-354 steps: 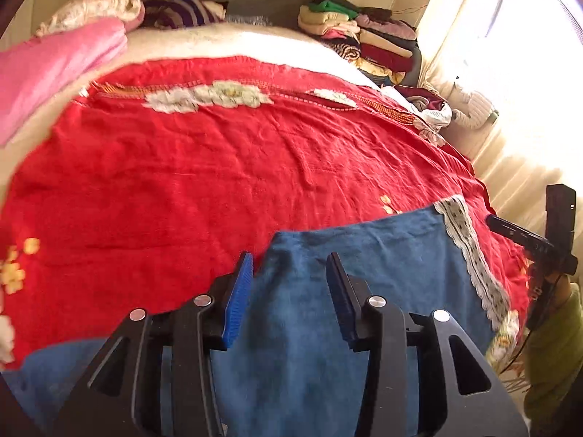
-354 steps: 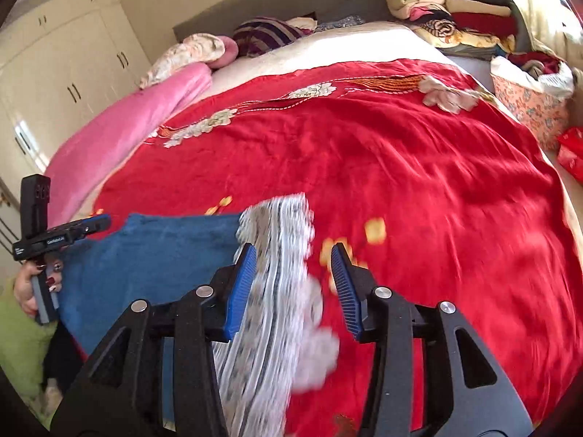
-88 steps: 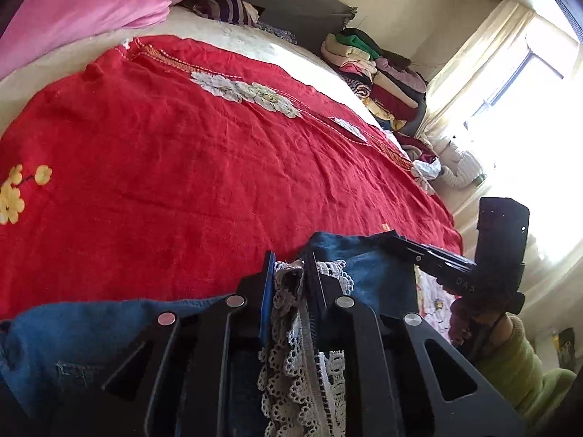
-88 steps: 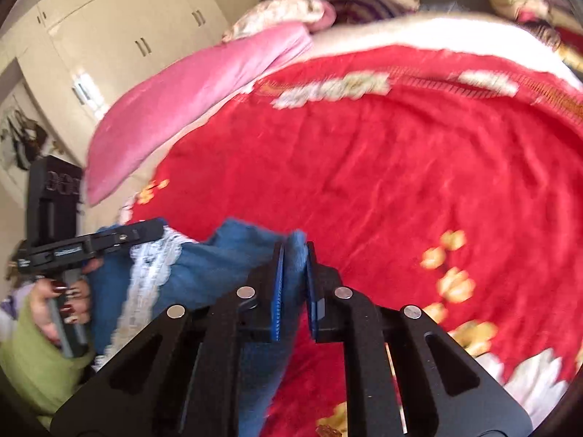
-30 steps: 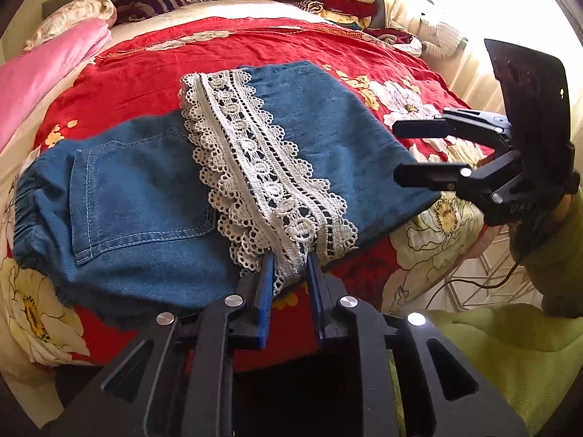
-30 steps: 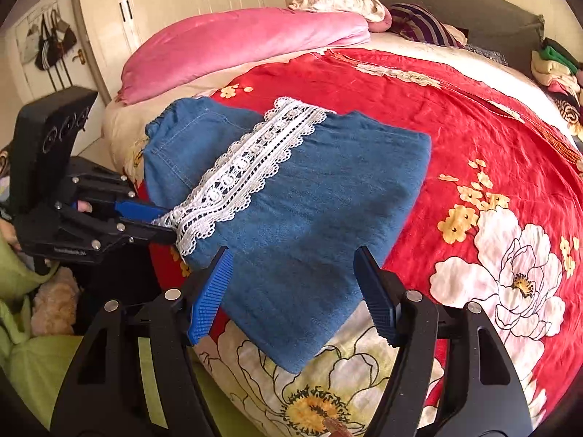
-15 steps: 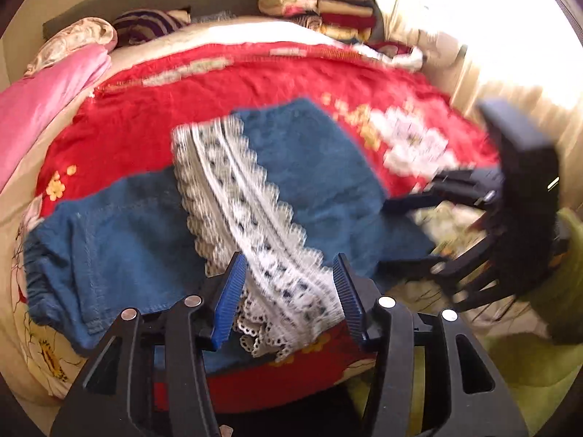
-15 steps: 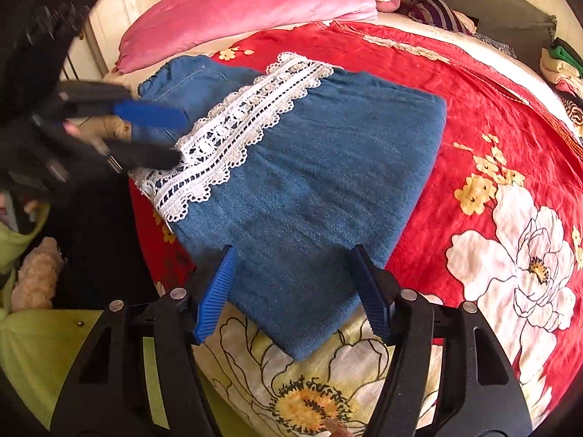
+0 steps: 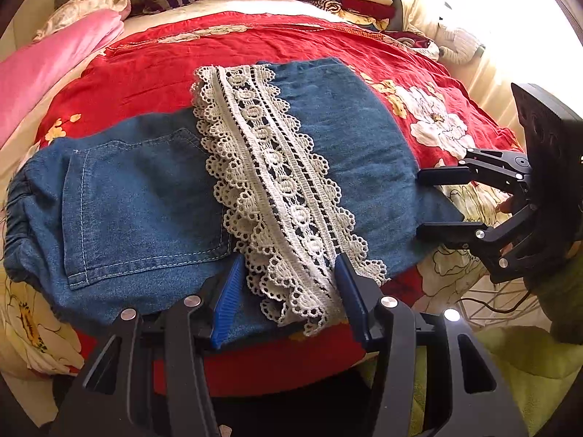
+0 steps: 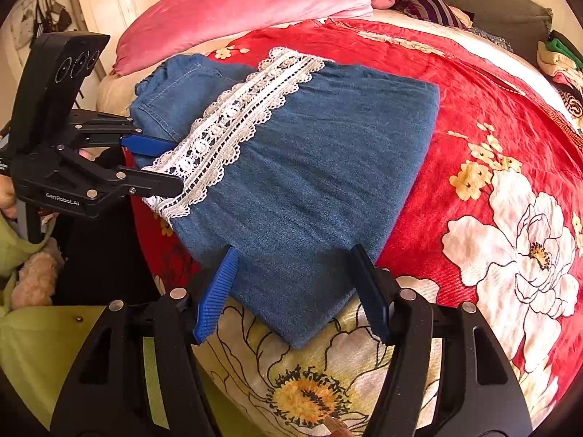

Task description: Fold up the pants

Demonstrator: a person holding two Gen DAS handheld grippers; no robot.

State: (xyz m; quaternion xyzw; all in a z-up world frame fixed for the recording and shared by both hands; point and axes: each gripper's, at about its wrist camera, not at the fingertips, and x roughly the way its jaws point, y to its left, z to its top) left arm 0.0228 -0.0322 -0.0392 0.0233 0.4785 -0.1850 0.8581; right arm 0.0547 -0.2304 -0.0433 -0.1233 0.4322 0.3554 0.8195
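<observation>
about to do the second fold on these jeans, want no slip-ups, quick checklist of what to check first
1. Left tongs let go of the lace hem: ok. Their jaws have just been opening, and the lace lies between the blue pads without being pinched.
2. Right tongs free: ok, open astride the folded corner of the jeans.
3. First fold lies flat, hem laid over towards the back pocket: ok.
4. Lace hem square to the waistband: not ok, it runs at a slant.
5. Near edge fully on the bed: not ok, it hangs over the side.
6. Layers underneath smooth: cannot tell.
</observation>
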